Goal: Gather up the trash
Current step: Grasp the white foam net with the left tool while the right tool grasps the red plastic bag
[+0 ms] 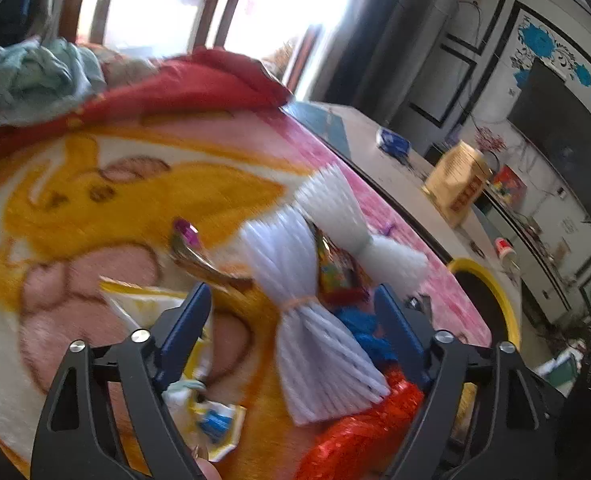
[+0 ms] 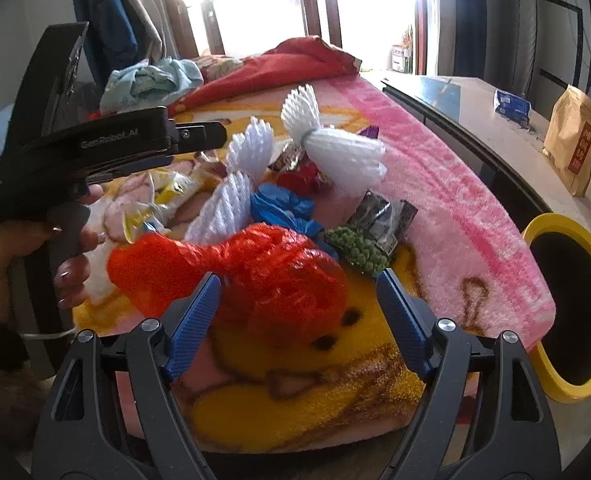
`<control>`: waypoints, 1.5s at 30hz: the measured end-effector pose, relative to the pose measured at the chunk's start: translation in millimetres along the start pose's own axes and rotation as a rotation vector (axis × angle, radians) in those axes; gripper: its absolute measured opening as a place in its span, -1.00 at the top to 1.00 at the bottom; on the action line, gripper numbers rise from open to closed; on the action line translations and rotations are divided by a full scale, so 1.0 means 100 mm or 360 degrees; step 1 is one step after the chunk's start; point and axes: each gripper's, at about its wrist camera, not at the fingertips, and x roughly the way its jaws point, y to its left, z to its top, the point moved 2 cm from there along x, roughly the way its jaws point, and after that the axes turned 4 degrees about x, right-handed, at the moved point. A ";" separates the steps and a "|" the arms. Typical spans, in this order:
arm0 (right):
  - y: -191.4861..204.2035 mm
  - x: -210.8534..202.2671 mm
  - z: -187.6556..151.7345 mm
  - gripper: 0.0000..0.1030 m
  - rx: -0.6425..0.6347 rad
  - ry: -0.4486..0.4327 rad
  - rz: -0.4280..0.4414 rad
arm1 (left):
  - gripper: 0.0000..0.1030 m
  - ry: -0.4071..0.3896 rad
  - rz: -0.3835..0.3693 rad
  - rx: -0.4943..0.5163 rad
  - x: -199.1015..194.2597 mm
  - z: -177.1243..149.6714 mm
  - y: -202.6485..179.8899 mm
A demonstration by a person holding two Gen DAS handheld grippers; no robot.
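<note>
We've got a heap of trash lying on the bed blanket (image 2: pixel 467 216): two white foam nets (image 2: pixel 335 148), a red mesh bag (image 2: pixel 263 276), blue crumpled plastic (image 2: pixel 283 208), a green net (image 2: pixel 355 248) and some wrappers. Our left claw (image 1: pixel 291 312) sits wide over the nearer white foam net (image 1: pixel 295 280), which lies between its fingers without being pinched. Our right claw (image 2: pixel 299 300) is also wide, straddling the near end of the red mesh bag. The yellow-rimmed bin (image 2: pixel 575 308) stands just off the bed's right edge.
</note>
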 end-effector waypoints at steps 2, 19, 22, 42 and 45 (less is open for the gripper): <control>-0.01 0.03 -0.01 -0.19 0.0004 0.0027 0.0025 | -0.42 0.0049 -0.0031 0.0000 0.07 -0.04 -0.02; 0.09 0.01 -0.06 0.73 -0.0039 0.0129 0.0201 | 0.26 0.0203 -0.0134 -0.0093 0.35 -0.14 -0.01; 0.09 -0.01 -0.05 0.78 -0.0034 0.0134 0.0222 | 0.44 0.0190 -0.0154 -0.0117 0.33 -0.14 0.00; 0.02 -0.41 0.16 0.85 0.0037 -0.0015 0.0313 | 0.52 -0.0145 -0.0220 -0.0109 -0.40 0.17 -0.02; -0.03 -0.51 0.21 0.85 0.0047 -0.0071 0.0300 | 0.52 -0.0199 -0.0218 -0.0098 -0.53 0.23 -0.03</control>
